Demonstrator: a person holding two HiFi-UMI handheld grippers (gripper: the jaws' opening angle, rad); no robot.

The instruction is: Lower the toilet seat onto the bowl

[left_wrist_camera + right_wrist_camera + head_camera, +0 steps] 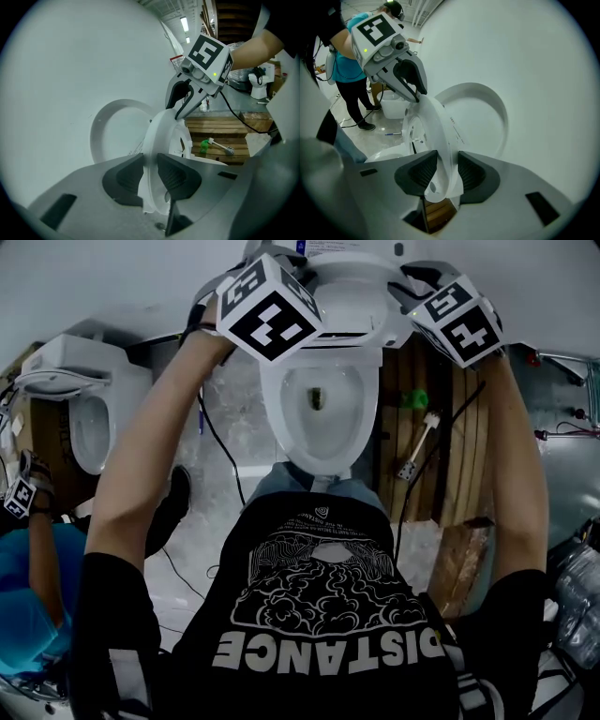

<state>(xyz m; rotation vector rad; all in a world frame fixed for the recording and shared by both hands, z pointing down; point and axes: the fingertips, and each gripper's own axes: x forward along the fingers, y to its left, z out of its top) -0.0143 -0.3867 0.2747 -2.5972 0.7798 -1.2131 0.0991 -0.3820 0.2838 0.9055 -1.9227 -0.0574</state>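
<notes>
Both claws are clamped on the toilet seat [157, 136]: left gripper [150, 176] on one side rim, right gripper [446, 173] on the other. Seat's upright, just off the lid [499, 112], above the bowl [272, 409]. Prob stiff, slick plastic w/ some weight, so imo keep pinching the rims & ease it down or it'll slam.

The toilet seat [157, 140] is standing upright, pinched between the left gripper [150, 161]'s fingers [176, 176] on one rim and the right gripper [447, 161]'s fingers [471, 171] on the other. The lid [110, 126] is leaning just behind the fingers. The bowl [323, 418] is sitting below them. A second toilet [84, 418] is standing left of the left fingers, and a pallet [441, 437] is lying to the right of the right ones.
</notes>
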